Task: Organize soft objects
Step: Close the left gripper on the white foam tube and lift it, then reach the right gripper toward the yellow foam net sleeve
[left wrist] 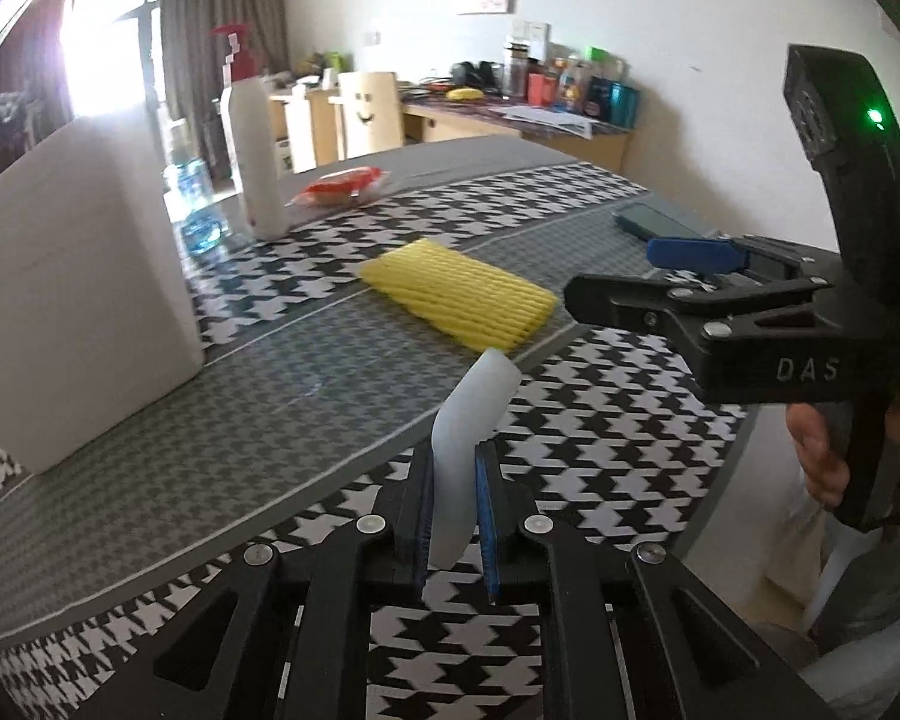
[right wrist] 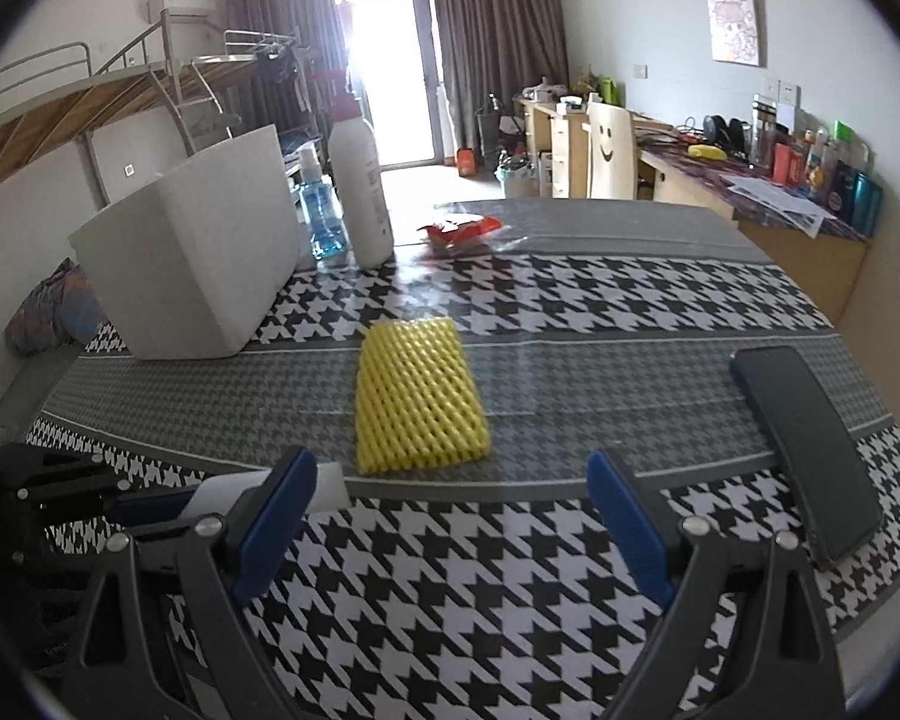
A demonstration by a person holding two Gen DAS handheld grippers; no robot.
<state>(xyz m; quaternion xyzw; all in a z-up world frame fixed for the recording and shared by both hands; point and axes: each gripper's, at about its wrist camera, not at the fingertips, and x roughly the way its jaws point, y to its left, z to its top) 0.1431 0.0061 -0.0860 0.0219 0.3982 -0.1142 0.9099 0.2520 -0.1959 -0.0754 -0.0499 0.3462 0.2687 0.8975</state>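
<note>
Left jaws pinch a white foam sheet; right jaws gape empty before the yellow foam net.

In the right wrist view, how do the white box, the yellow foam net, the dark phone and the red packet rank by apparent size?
Largest to smallest:
1. white box
2. yellow foam net and dark phone, alike; the phone is nearer, so unsure
3. red packet, farthest away

The raised letters "DAS" are read on the black body of the right hand-held gripper, at the right. A smiley face is drawn on the far chair back.
</note>
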